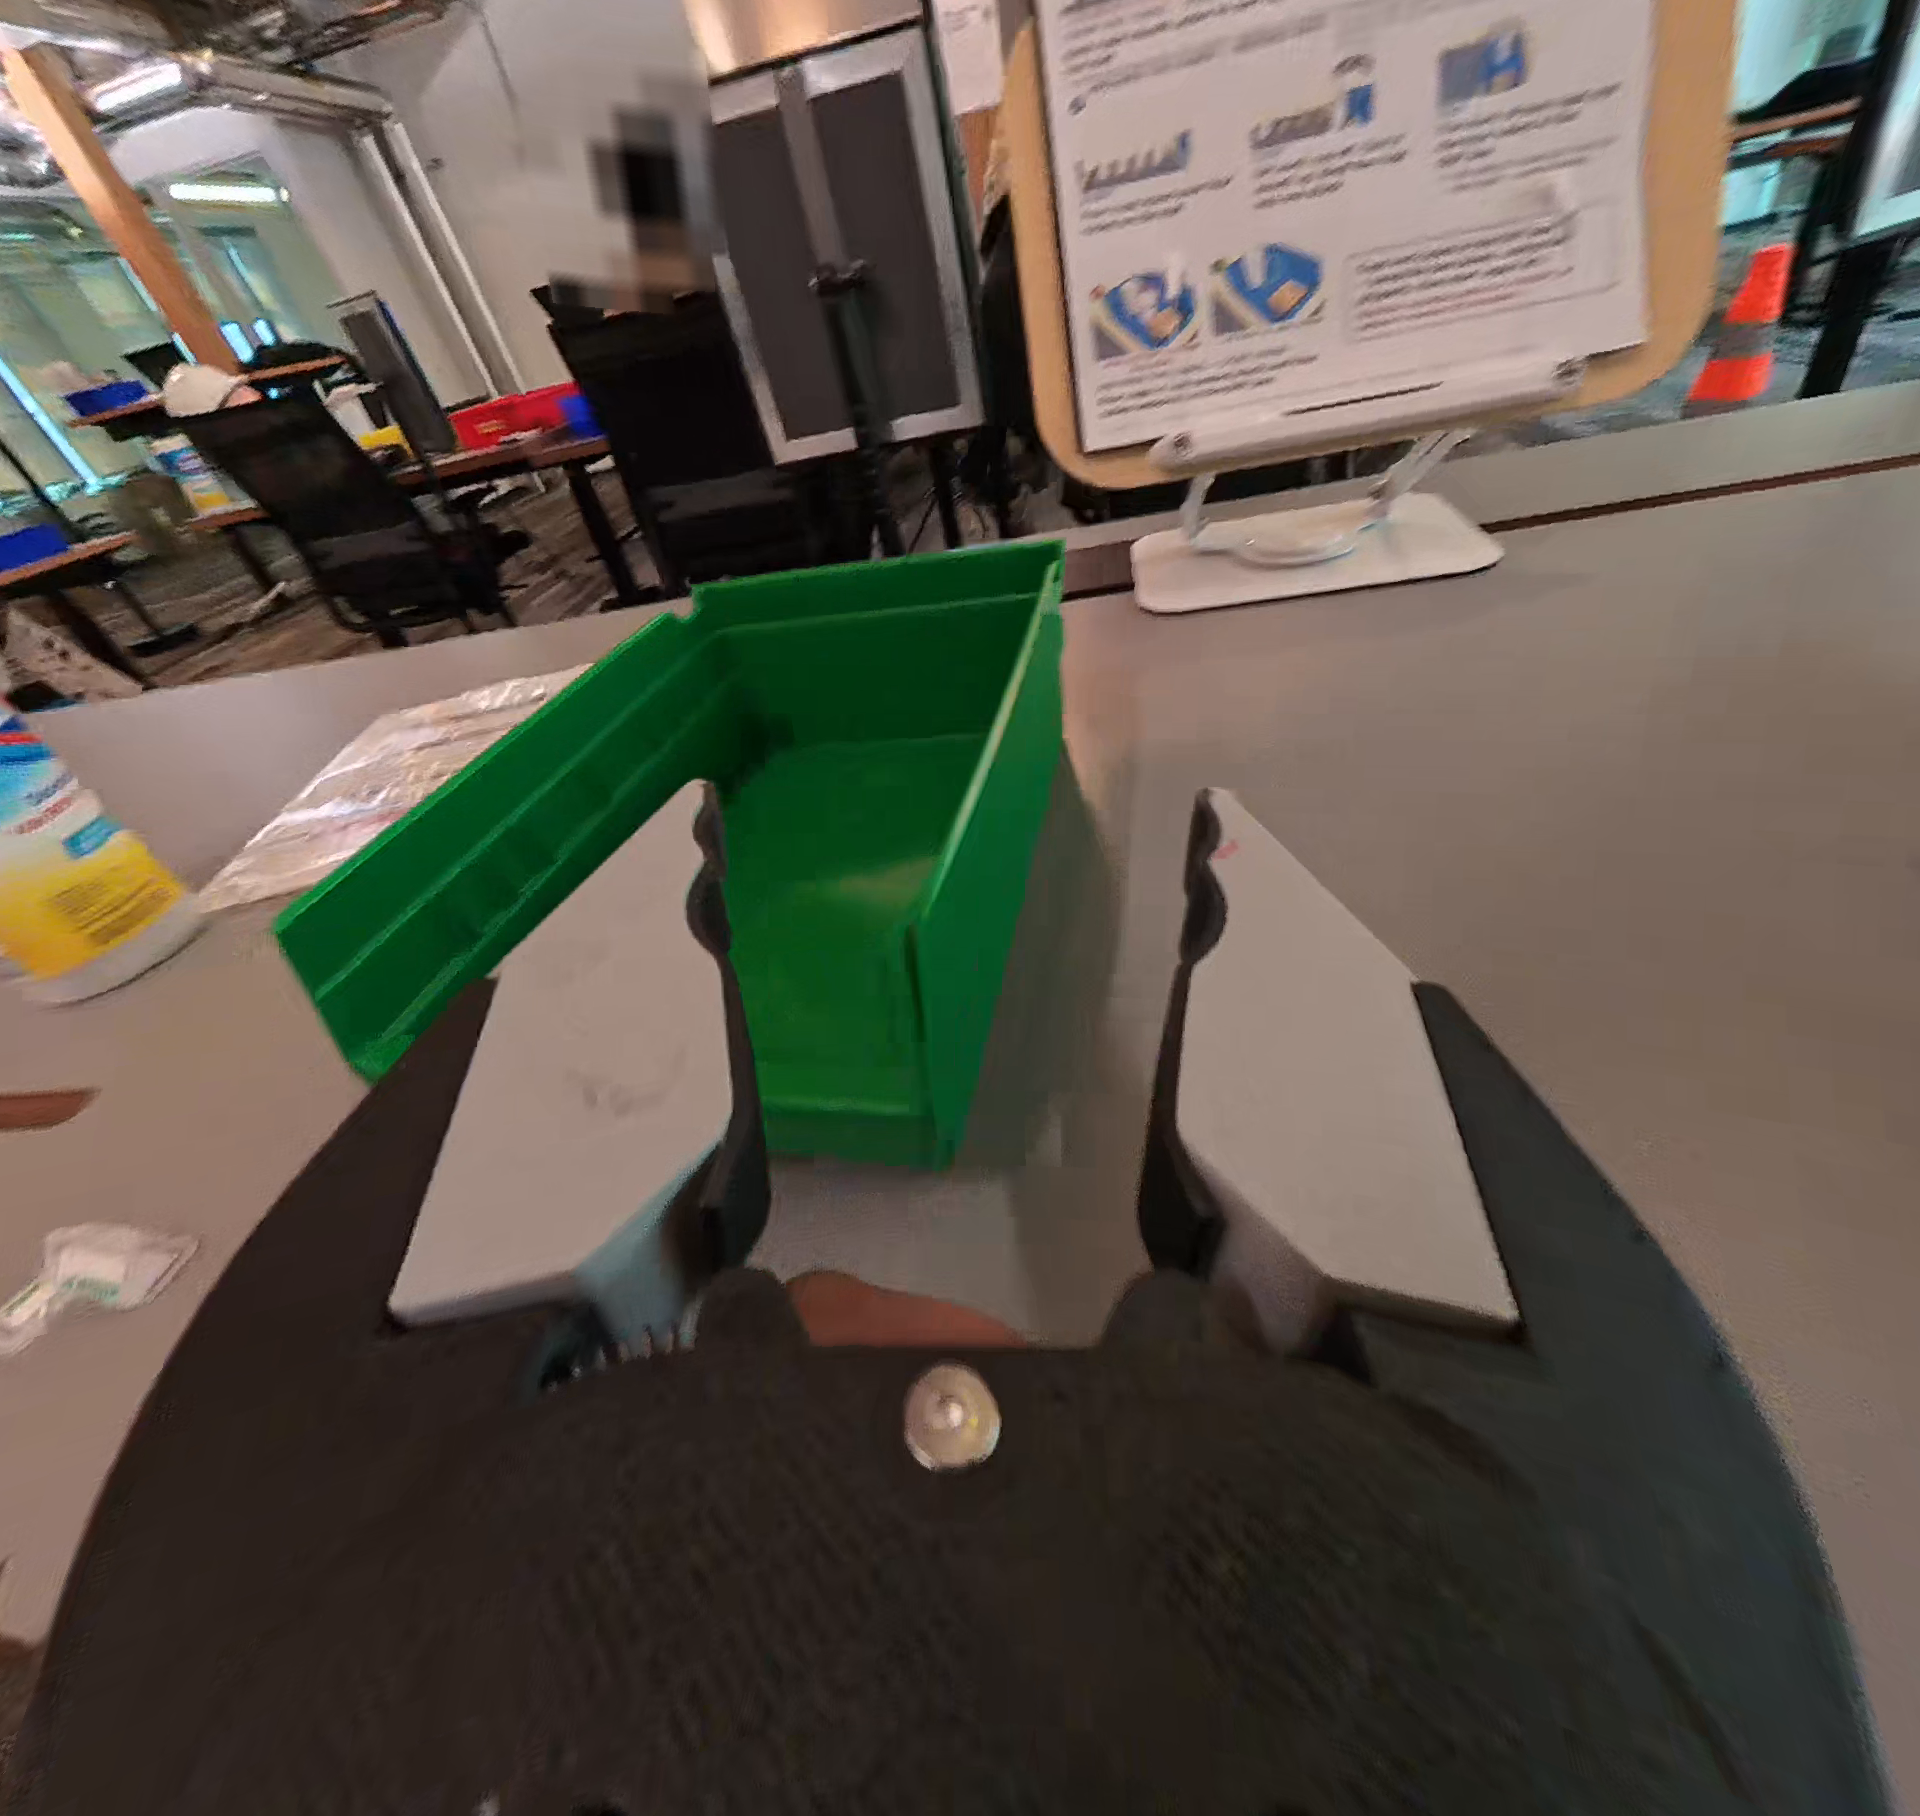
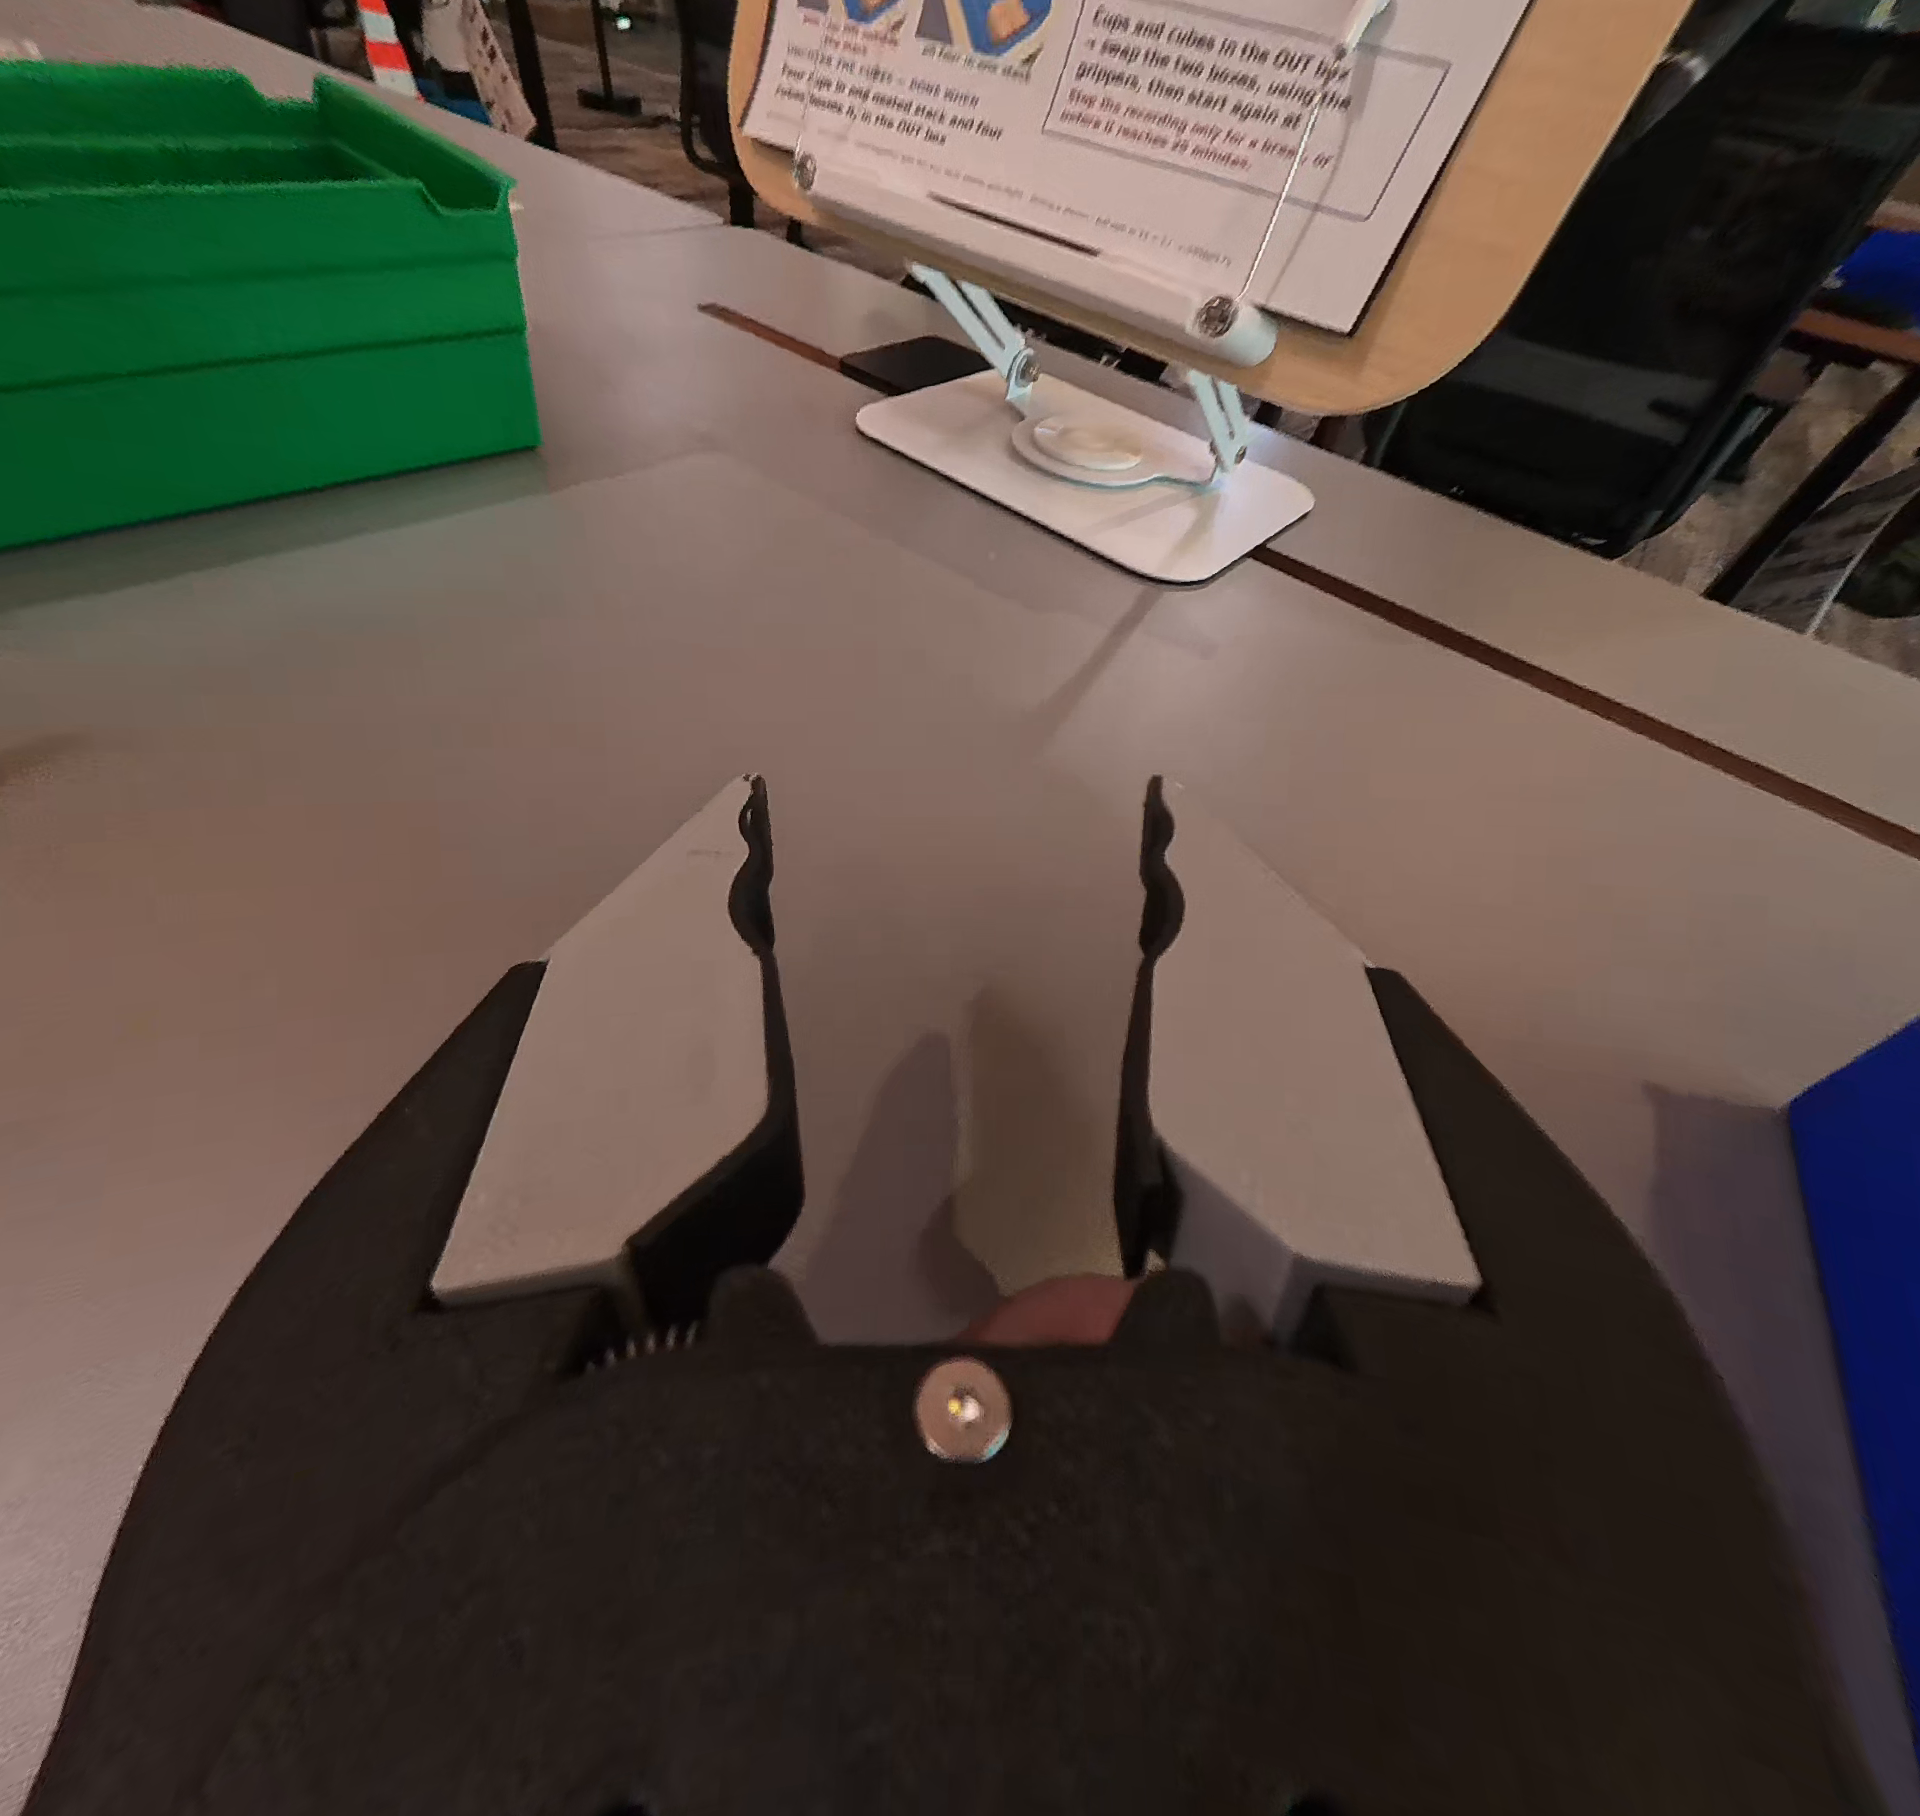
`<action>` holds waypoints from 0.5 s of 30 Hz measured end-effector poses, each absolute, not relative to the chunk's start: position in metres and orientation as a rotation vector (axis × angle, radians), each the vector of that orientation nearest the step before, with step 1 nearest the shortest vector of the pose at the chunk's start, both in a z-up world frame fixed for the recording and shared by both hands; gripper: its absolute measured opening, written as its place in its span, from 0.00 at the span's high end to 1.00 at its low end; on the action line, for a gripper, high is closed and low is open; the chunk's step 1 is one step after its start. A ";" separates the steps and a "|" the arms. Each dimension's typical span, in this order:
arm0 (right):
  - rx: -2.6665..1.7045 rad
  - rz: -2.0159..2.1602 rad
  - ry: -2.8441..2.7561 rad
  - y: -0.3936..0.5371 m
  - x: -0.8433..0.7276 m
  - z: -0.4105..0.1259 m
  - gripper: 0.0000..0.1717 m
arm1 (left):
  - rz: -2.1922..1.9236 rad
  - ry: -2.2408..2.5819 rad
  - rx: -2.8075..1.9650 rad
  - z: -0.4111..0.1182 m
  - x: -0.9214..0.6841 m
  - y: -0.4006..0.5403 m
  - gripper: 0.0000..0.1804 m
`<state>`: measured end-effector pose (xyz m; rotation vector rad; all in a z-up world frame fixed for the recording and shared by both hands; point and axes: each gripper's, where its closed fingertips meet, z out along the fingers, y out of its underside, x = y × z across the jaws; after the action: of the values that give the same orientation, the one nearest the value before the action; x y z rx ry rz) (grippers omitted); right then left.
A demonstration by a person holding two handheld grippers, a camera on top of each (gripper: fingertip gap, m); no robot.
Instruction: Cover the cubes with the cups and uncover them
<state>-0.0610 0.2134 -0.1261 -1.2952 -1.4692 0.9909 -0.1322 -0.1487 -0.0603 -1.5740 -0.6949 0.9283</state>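
Both tongs stand wide with nothing between their pads. Left gripper (image 1: pixel 951 810) hangs over the grey table (image 1: pixel 1455 831), its left fingertip (image 1: pixel 709 831) overlapping the near end of a green bin (image 1: pixel 852 831) in the left wrist view; whether it touches the plastic cannot be told. Right gripper (image 2: pixel 956 800) points across bare tabletop (image 2: pixel 727 644), pads apart on air.

No cup or cube shows in either view. What shows of the bin's inside is bare green floor. It is a glossy moulded plastic box, long and rectangular, with ribbed side walls, a stepped rim and a lower front lip, running from the left fingertips toward 12 o'clock. In the right wrist view it sits at 10 o'clock (image 2: pixel 239 312), well apart from that gripper.

Each tool has matte grey wedge-shaped fingers with wavy black rubber pads, set in a coarse-textured black body with a shiny screw.

At 1 o'clock stands a rounded wooden board (image 1: pixel 1683 208) bearing a printed sheet, on a white metal stand (image 1: pixel 1320 551). At 9 o'clock in the left view are a yellow and white bottle (image 1: pixel 73 893) and a crinkled clear plastic bag (image 1: pixel 343 800). A blue flat edge (image 2: pixel 1860 1351) sits at 4 o'clock in the right view.
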 end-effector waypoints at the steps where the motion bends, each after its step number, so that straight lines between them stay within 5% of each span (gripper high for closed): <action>1: -1.289 0.991 -1.448 0.215 -0.059 -0.122 0.60 | 0.906 -0.722 -1.586 -0.068 -0.137 -0.155 0.51; 7: -1.284 0.976 -1.377 0.218 -0.040 -0.117 0.59 | 0.761 -0.758 -1.728 -0.118 -0.167 -0.135 0.54; 8: -1.283 0.972 -1.370 0.217 -0.035 -0.117 0.59 | 0.763 -0.752 -1.751 -0.123 -0.172 -0.129 0.58; 11: -1.282 0.967 -1.339 0.215 -0.016 -0.114 0.58 | 0.852 -0.746 -1.775 -0.128 -0.193 -0.126 0.95; 15: -1.313 1.063 -1.223 0.216 0.033 -0.103 0.58 | 0.803 -0.721 -1.823 -0.129 -0.198 -0.123 0.98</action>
<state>0.0332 0.2161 -0.1035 -1.3132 -1.2227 1.0630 -0.1982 -0.1226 -0.1292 -1.8233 -0.7206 0.8029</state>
